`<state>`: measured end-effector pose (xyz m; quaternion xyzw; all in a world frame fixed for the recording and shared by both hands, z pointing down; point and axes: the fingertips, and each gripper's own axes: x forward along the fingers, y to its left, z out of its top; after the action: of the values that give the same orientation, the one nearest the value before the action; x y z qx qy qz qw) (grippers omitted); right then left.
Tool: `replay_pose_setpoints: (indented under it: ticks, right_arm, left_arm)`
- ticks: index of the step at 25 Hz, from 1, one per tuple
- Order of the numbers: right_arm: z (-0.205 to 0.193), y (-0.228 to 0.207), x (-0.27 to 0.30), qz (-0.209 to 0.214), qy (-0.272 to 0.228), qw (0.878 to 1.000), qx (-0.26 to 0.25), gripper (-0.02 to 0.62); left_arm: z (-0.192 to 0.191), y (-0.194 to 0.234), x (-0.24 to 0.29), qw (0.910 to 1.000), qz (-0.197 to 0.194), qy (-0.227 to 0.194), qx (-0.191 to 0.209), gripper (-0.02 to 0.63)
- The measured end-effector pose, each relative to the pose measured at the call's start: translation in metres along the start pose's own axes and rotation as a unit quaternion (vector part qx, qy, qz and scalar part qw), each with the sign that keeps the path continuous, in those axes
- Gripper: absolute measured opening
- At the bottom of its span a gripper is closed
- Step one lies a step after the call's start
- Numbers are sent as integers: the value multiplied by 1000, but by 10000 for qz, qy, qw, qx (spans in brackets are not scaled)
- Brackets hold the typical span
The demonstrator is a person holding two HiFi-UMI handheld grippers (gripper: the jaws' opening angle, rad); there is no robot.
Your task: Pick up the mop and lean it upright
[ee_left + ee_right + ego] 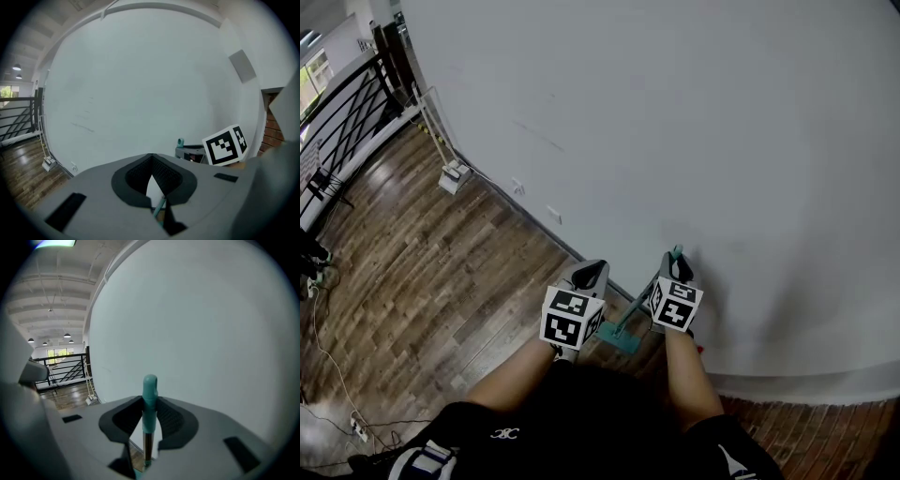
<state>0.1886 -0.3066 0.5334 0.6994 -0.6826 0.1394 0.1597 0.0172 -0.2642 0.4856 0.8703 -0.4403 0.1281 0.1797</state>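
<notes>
**Holding the Mop Upright at the Wall**

Standing close to a white wall [675,122], the person has both grippers raised in front of the body above a wood floor [441,281].

**Right gripper.** The right gripper [677,269] is clamped on the mop [623,336]. In the right gripper view the two dark pads [171,418] press on either side of the teal grip [149,404], just below its rounded tip. The darker shaft runs down out of the jaws toward the floor.

**Left gripper.** The left gripper [589,275] hangs just beside the right one, apart from the mop. In the left gripper view its fingertips [151,157] meet at the far end and leave only a narrow wedge of gap behind them. Nothing is gripped. Part of the shaft shows beyond that gap, low in the view.

**Mop position.** The teal head rests on the floor near the foot of the wall, between and below the two grippers. The shaft rises steeply from it and tilts toward the wall. The tip is close to the wall, but contact cannot be confirmed.

**Surroundings.** A black railing [342,103] borders the floor at far left. A second long-handled tool [441,141] leans on the wall well away from the person. A cable [326,361] lies on the floor at lower left.
</notes>
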Motion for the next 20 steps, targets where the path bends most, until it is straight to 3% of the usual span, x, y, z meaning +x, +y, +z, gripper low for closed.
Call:
replay_pose_setpoints:
  ticks: [15,20]
  right_arm:
    - [13,-42,74,-516,297,9968,535,106]
    - [13,-38,81,-254,428,9940,972,115]
  left_arm:
    - [1,8,-8,9999,101,-38,3,-6]
    - [2,8,-8,9999,99,-53,49,-6]
